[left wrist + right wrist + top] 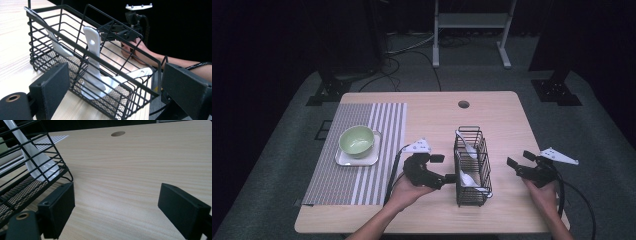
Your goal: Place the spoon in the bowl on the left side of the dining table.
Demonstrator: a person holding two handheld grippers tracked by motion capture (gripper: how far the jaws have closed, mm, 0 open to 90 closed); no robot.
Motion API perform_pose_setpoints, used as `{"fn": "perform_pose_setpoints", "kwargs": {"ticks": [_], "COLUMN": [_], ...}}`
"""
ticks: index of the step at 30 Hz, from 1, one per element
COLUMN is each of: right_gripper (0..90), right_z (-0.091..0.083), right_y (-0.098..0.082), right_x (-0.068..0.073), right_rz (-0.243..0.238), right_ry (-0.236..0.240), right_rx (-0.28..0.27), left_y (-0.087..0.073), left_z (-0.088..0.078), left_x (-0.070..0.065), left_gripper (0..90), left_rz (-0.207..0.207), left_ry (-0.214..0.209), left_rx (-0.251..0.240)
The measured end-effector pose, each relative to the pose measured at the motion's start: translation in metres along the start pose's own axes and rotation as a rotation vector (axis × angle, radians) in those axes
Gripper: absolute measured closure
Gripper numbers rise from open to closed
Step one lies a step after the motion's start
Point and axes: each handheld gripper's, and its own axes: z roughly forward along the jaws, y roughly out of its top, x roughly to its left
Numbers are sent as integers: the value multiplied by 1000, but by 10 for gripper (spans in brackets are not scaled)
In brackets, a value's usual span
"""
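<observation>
A black wire basket (472, 167) stands in the middle of the wooden table (432, 115). It holds three white spoons: one leans at the far end (55, 40), one stands upright in the middle (91, 62), one lies low at the near end (135, 75). My left gripper (446, 168) is open just left of the basket (140, 85), its jaws pointing at the basket's side (117, 85). My right gripper (519, 158) is open to the right of the basket, over bare wood (120, 207). The basket's corner (30, 182) and a spoon (37, 162) show beside its left jaw.
A pale green bowl (357, 140) sits on a white square plate (373, 159) on a grey striped placemat (362, 175) at the left. A round cable hole (463, 104) is near the table's far edge. A metal frame (469, 22) stands on the floor beyond.
</observation>
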Motion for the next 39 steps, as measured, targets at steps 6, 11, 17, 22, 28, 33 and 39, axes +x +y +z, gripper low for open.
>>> {"fn": "perform_pose_setpoints", "kwargs": {"ticks": [6, 11, 17, 22, 28, 33, 39], "right_gripper": [129, 129, 129, 129, 129, 129, 129], "right_z": [0, 0, 0, 0, 0, 0, 0], "right_y": [0, 0, 0, 0, 0, 0, 0], "right_x": [0, 0, 0, -1, 0, -1, -1], "right_rz": [2, 1, 2, 4, 2, 3, 3], "right_ry": [0, 1, 4, 5, 6, 7, 8], "right_rx": [-2, -1, -1, -2, 0, -2, -2], "left_y": [4, 9, 14, 17, 19, 21, 21], "left_z": [4, 7, 10, 12, 15, 17, 19], "left_x": [0, -1, 1, 1, 0, -1, 2], "left_gripper": [116, 176, 296, 349, 461, 520, 586], "left_rz": [-3, 1, -13, -9, 13, 31, 13], "left_ry": [13, 23, 21, 49, 71, 102, 110], "left_rx": [2, -3, -29, -25, -24, -19, -17]}}
